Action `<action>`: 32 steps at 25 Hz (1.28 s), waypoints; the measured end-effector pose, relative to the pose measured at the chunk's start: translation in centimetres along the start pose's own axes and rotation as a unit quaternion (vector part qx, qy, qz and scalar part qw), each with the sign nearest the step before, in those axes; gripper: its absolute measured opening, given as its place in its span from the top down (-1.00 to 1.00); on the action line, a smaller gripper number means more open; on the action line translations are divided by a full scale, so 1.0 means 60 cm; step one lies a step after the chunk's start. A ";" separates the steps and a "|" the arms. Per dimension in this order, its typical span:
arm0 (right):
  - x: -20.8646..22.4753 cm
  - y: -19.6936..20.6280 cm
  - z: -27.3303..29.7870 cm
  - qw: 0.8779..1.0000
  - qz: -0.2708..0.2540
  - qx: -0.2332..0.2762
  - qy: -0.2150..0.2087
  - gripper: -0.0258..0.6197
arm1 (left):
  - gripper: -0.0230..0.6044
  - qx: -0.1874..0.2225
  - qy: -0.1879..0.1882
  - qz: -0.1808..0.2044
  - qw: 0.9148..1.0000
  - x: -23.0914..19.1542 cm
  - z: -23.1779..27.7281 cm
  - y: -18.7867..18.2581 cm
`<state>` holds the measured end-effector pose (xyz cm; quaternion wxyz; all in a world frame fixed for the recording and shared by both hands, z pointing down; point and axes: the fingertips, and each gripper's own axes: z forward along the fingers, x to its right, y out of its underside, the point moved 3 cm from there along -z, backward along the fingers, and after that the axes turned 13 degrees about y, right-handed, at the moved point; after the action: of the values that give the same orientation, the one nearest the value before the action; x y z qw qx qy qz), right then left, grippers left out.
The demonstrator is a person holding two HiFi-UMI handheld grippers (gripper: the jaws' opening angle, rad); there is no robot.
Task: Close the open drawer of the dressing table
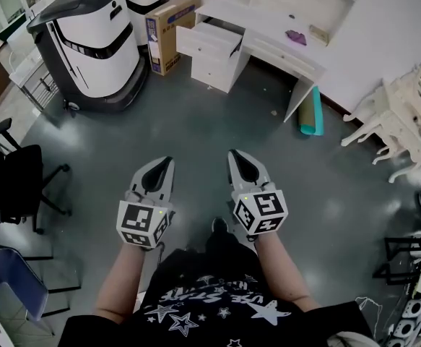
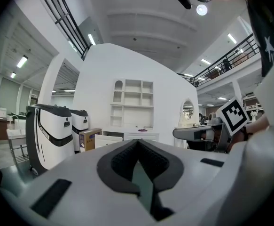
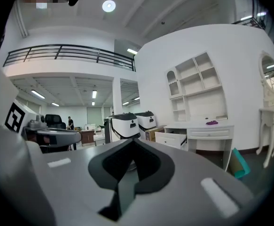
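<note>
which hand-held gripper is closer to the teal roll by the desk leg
Right. In the head view the right hand-held gripper is down-left of the teal roll; the left hand-held gripper is farther left.

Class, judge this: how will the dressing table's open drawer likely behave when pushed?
The drawer looks like a rigid box, so it probably slides in without flexing. It sits pulled well out of the dressing table, so an off-centre push might skew it.

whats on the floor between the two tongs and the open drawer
Only bare grey floor lies between the open drawer and the left tongs and right tongs, in the head view; the cardboard box stands off to the side.
</note>
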<state>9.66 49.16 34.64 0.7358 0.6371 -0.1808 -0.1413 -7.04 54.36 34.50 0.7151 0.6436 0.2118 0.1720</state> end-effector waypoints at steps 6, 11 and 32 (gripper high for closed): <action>-0.003 0.017 -0.012 1.000 0.005 0.001 0.017 0.91 | 0.90 -0.001 0.021 -0.015 1.000 -0.004 -0.016 0.017; 0.020 0.030 0.011 1.000 0.009 -0.017 0.022 0.91 | 0.90 -0.009 0.016 -0.034 0.999 -0.023 0.000 0.036; 0.133 -0.015 0.362 0.999 0.024 -0.035 -0.027 0.91 | 0.90 -0.035 -0.041 -0.046 0.997 -0.236 0.232 0.012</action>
<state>7.14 26.29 37.10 0.7558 0.6023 -0.2105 -0.1472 -11.80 35.29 37.49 0.7526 0.6140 0.2057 0.1199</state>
